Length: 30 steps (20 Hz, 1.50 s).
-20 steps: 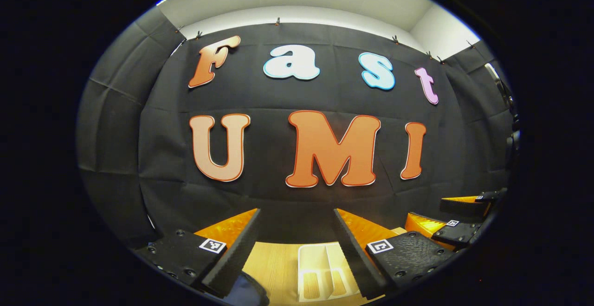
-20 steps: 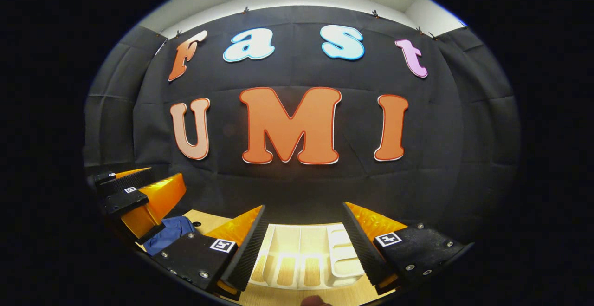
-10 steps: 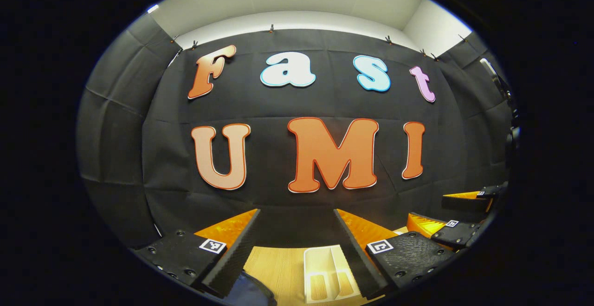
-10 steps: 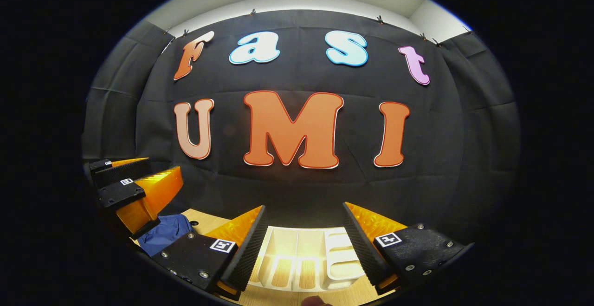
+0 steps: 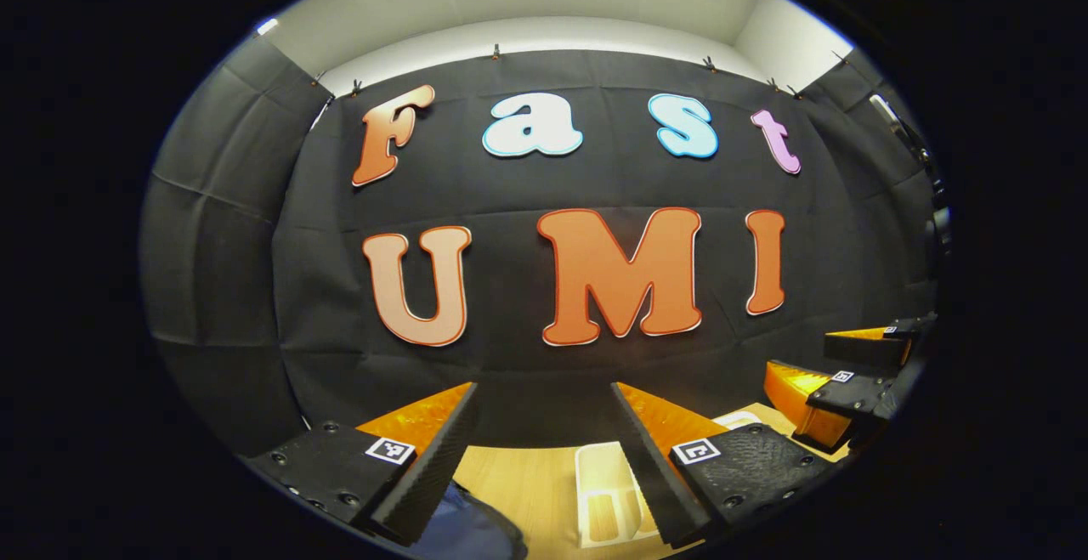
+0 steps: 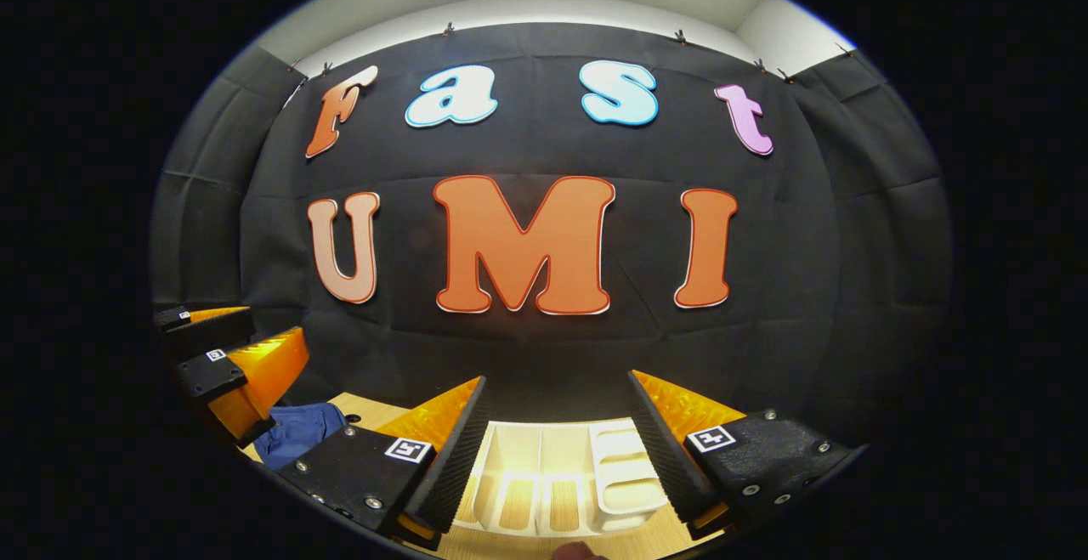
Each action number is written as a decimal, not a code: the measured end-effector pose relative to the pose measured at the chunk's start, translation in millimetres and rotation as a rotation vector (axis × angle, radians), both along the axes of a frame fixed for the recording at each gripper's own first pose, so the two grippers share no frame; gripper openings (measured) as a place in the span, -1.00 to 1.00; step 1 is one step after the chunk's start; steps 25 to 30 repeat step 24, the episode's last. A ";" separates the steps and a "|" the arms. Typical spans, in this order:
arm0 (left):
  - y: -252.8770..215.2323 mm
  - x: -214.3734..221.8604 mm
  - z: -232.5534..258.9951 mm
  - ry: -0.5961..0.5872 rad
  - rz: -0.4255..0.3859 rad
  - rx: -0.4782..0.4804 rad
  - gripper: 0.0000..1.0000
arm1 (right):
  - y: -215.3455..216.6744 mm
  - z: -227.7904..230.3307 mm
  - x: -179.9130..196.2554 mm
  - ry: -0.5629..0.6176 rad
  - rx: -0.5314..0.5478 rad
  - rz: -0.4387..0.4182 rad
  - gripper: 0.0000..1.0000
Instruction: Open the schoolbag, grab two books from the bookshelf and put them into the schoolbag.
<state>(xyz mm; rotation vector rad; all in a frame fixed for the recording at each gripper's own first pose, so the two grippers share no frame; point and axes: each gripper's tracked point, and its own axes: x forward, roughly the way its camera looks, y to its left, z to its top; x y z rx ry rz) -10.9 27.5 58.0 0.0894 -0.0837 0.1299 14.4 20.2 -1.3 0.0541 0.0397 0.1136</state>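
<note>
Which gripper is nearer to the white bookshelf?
Right. The right gripper hovers above the bookshelf, jaws open, framing it. The left gripper is off to its side, above the blue schoolbag.

Your left gripper (image 5: 544, 449) is showing two wedge-shaped fingers with ribbed inner faces. Each finger is bolted to a flat, dark, rough-textured mounting block, and round screw heads are dotting the blocks' outer edges. A small square black-and-white marker is sitting on top of each block, near the finger's base.

Your right gripper (image 6: 557, 445) is showing the same build: two ribbed wedge fingers, dark blocks with silver screw heads, and one square marker per block. Seen from your left gripper view, it is showing the same small square markers on its blocks.
</note>
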 end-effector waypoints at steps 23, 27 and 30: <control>-35.5 -32.8 -4.5 -0.009 0.119 -0.019 0.87 | -6.4 -3.2 -15.7 -0.041 -0.054 0.164 0.86; -37.2 -33.6 -4.2 -0.010 0.128 -0.020 0.87 | -8.5 -5.7 -16.3 -0.039 -0.049 0.172 0.86; -37.2 -33.6 -4.2 -0.010 0.128 -0.020 0.87 | -8.5 -5.7 -16.3 -0.039 -0.049 0.172 0.86</control>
